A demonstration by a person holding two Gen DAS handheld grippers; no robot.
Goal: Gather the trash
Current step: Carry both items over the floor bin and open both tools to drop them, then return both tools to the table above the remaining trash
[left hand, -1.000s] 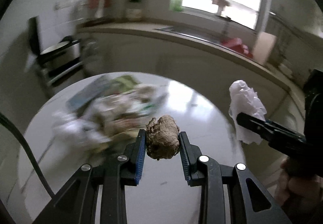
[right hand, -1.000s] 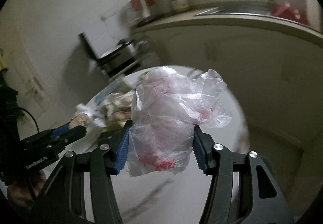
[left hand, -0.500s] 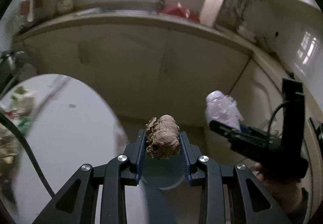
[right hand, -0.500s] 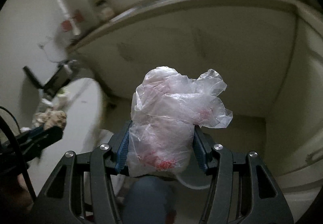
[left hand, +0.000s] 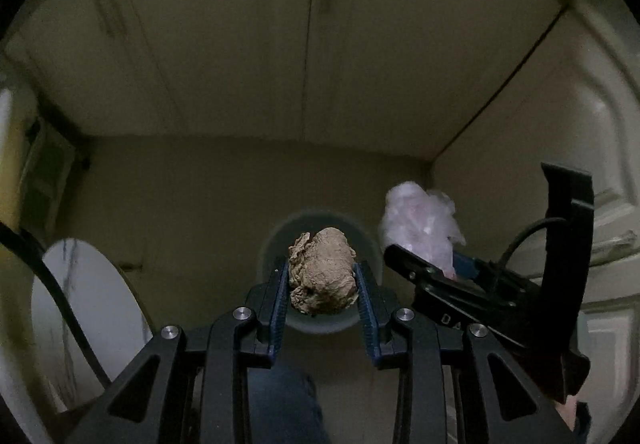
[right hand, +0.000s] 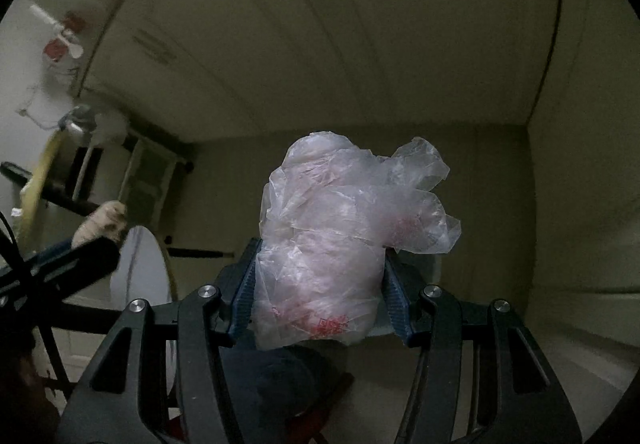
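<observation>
Both hands loaded, over the drop point.

Left gripper (left hand: pixel 323 278): jaws narrowly parted and pressed on a crumpled brown paper wad (left hand: pixel 323 276), which sits fully between the blue ribbed pads (left hand: pixel 280 304). I read the grip as firm; no sag visible.

Right gripper (right hand: pixel 320 284): jaws about half open, clamped on a bunched translucent plastic bag with red print (right hand: pixel 340 244). Most of the bag billows above the fingertips.

Directly beneath the brown wad in the left wrist view I see a round pale grey bin (left hand: pixel 320 276), its rim ringing the wad. The right gripper hangs just beside that rim, to the right. The bin's inside is hidden by the wad, so I cannot tell what it already holds.

Progress, my judgement: two pieces picked and carried; neither released. Left to do: open both jaws over the bin. An edge of the white round table (left hand: pixel 88 308) shows at left; whether trash lies on it I cannot tell from here.
</observation>
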